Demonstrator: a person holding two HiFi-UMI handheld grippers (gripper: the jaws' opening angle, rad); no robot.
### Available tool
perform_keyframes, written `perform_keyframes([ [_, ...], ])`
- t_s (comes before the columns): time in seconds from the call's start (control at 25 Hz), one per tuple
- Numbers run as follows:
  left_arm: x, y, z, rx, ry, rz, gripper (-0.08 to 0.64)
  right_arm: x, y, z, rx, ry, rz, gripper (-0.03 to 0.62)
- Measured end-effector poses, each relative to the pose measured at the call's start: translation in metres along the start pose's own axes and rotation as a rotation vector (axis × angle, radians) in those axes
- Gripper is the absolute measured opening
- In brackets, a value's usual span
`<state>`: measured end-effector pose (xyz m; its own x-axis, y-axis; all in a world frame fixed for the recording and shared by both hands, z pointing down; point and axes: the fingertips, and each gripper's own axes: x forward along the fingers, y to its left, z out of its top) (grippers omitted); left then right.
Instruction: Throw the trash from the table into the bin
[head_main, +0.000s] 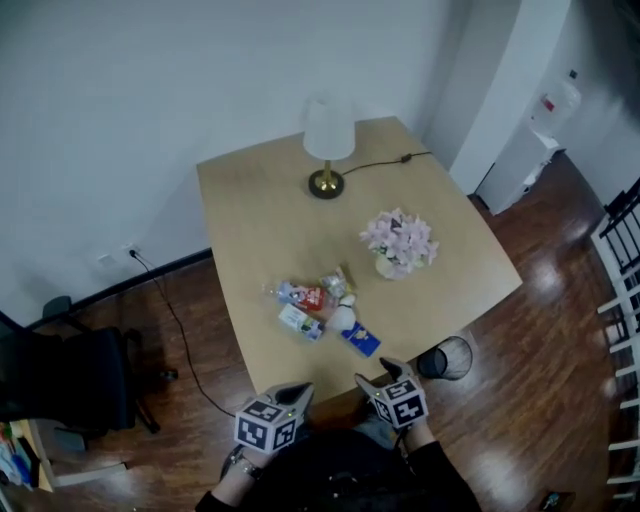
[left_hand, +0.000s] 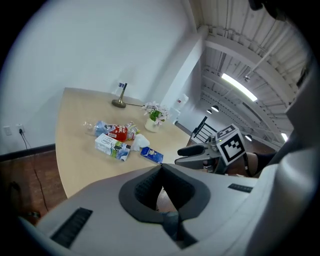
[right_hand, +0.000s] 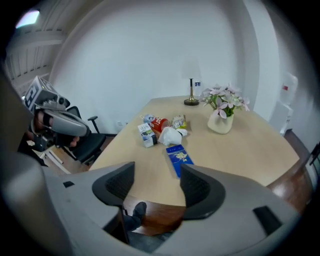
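Observation:
The trash lies together near the front of the wooden table: a plastic bottle with a red label, a white carton, crumpled white paper, a blue packet and a snack wrapper. The black mesh bin stands on the floor by the table's front right edge. My left gripper hovers before the front edge, jaws shut and empty. My right gripper hangs beside it, open and empty, with the blue packet just beyond its jaws.
A lamp with its cable stands at the table's far side. A vase of pink flowers sits right of the trash. A black office chair is at the left, and a white railing at the right.

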<state>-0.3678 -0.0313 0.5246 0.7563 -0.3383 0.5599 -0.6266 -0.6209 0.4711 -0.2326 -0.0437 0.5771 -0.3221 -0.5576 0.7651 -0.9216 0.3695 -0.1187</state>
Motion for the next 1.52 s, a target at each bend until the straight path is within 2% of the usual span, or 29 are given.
perform_keyframes([
  [0.04, 0.003, 0.002, 0.002, 0.000, -0.001, 0.016, 0.000, 0.010, -0.007, 0.002, -0.028, 0.010, -0.005, 0.336],
  [0.16, 0.012, 0.007, 0.010, -0.018, -0.005, 0.070, 0.000, 0.043, -0.027, 0.008, -0.095, 0.033, 0.011, 0.380],
  [0.32, 0.029, 0.012, 0.017, -0.051, 0.000, 0.143, 0.001, 0.082, -0.053, 0.012, -0.177, 0.091, 0.027, 0.380],
  [0.48, 0.034, 0.014, 0.019, -0.109, -0.008, 0.211, 0.002, 0.109, -0.049, 0.001, -0.226, 0.139, 0.101, 0.380],
  [0.64, 0.034, 0.018, 0.019, -0.131, -0.002, 0.265, 0.002, 0.118, -0.056, -0.007, -0.260, 0.172, 0.081, 0.376],
  [0.8, 0.032, 0.022, 0.017, -0.157, -0.018, 0.290, 0.002, 0.116, -0.060, -0.003, -0.259, 0.166, 0.070, 0.282],
  [1.08, 0.033, 0.013, 0.026, -0.109, -0.040, 0.215, 0.000, 0.098, -0.047, -0.011, -0.199, 0.207, 0.139, 0.258],
  [1.28, 0.032, 0.009, 0.032, -0.033, -0.033, 0.132, 0.000, 0.057, -0.035, -0.003, -0.122, 0.157, 0.110, 0.256],
  [1.44, 0.038, 0.003, 0.028, 0.046, 0.013, 0.046, 0.000, 0.029, -0.014, 0.005, -0.053, 0.101, 0.084, 0.256],
  [1.52, 0.042, 0.003, 0.021, 0.081, 0.043, 0.028, 0.000, 0.024, -0.002, 0.003, -0.027, 0.087, 0.079, 0.255],
])
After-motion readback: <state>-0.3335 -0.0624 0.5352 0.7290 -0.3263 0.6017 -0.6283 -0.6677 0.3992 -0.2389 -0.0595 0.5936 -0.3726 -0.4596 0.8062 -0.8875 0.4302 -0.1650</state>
